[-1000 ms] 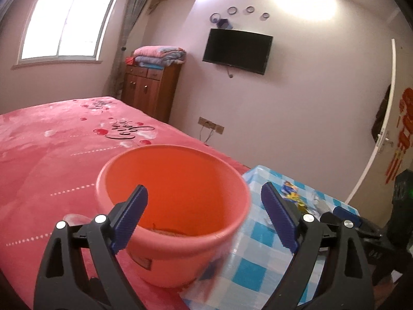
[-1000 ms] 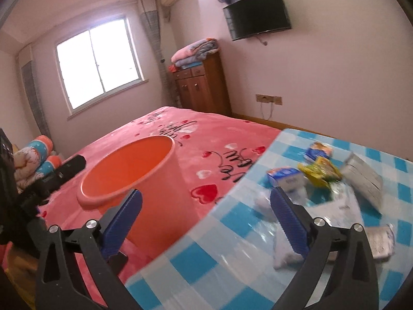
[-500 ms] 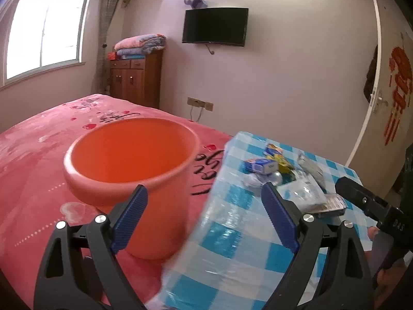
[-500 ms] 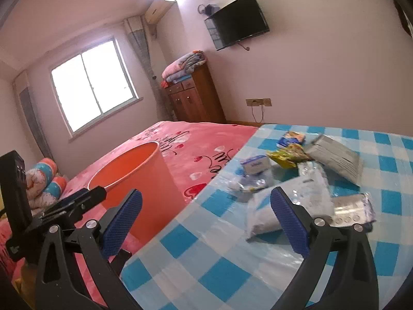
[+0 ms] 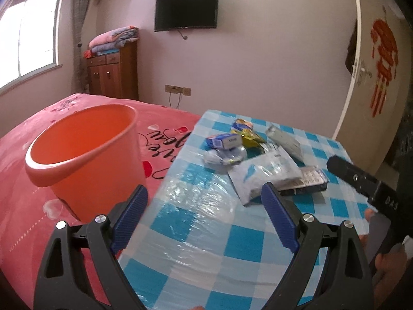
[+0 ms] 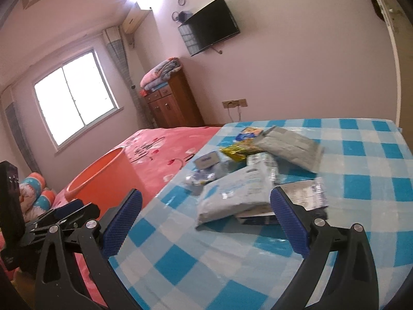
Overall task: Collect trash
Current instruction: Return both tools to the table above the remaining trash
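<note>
Crinkled plastic wrappers, heaped on checked tablecloth, orange bucket beside

Orange bucket, blue-and-white checked tablecloth, pink heart-patterned bedspread, yellow wrapper

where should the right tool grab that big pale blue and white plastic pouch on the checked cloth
Probably the near, puffed end of the pale blue and white plastic pouch, coming from the camera side with the open right tool straddling its width. That end lies clear on the blue checked tablecloth, while its far end meets the other wrappers.
</note>
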